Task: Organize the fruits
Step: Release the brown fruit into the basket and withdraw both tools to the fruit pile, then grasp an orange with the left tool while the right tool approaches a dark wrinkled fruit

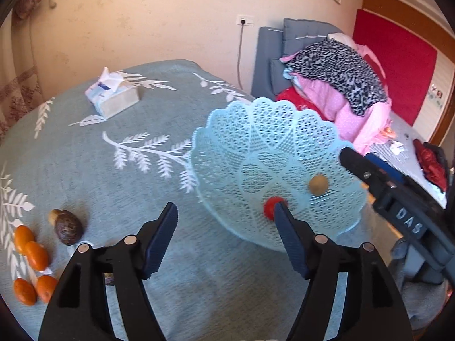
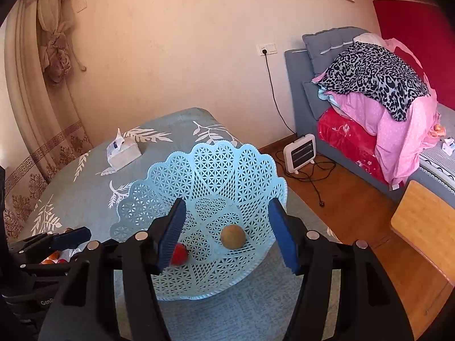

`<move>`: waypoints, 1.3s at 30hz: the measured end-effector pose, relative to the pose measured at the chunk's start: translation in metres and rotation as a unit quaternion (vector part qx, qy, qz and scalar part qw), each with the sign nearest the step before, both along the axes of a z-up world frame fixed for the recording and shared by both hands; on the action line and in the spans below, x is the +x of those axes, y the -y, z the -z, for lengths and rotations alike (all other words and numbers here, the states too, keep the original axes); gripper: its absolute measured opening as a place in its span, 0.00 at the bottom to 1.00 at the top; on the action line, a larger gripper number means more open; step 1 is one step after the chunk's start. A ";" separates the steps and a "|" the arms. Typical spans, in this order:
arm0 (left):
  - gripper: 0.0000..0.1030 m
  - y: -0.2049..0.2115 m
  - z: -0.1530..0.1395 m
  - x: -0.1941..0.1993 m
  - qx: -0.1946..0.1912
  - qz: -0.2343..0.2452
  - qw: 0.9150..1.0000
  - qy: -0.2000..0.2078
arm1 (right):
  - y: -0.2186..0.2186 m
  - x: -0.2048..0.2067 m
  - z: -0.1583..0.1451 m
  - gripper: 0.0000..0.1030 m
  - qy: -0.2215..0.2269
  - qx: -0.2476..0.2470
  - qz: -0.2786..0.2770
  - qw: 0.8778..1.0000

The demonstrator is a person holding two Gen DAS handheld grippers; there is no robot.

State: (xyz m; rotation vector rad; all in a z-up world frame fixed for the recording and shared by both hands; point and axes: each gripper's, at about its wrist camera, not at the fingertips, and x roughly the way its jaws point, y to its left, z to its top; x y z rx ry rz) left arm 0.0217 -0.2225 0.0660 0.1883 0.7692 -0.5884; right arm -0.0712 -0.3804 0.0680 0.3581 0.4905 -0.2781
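Note:
A light blue lattice basket [image 1: 256, 130] [image 2: 216, 167] stands at the table's right edge. In it lie a small red fruit [image 1: 269, 208] [image 2: 179, 254] and a tan round fruit [image 1: 318, 184] [image 2: 233, 236]. Several orange mandarins [image 1: 35, 255], a dark avocado-like fruit [image 1: 68, 227] and a small tan fruit [image 1: 53, 216] lie on the cloth at the left. My left gripper [image 1: 224, 210] is open and empty, just left of the basket. My right gripper [image 2: 226, 207] is open and empty, low over the basket; it also shows in the left wrist view [image 1: 398, 190].
A tissue box [image 1: 112, 96] [image 2: 122, 153] sits at the table's far side. The table has a grey-green leaf-pattern cloth [image 1: 113, 170]. Right of the table are wooden floor, a white heater [image 2: 300, 153], a bed with piled bedding [image 2: 375, 91] and a wooden stool [image 2: 426, 221].

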 end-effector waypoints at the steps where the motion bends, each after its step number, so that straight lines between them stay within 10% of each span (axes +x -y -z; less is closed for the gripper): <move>1: 0.68 -0.003 0.000 0.000 0.004 -0.007 1.000 0.002 | -0.001 0.000 0.000 0.60 0.000 0.000 -0.001 1.000; 22: 0.83 -0.109 -0.027 -0.008 -0.011 -0.125 0.991 0.048 | -0.041 0.001 -0.010 0.61 -0.002 -0.022 -0.041 0.999; 39: 0.83 -0.222 -0.007 -0.010 -0.003 -0.257 0.966 0.035 | -0.095 0.013 -0.004 0.61 -0.026 -0.047 -0.111 0.992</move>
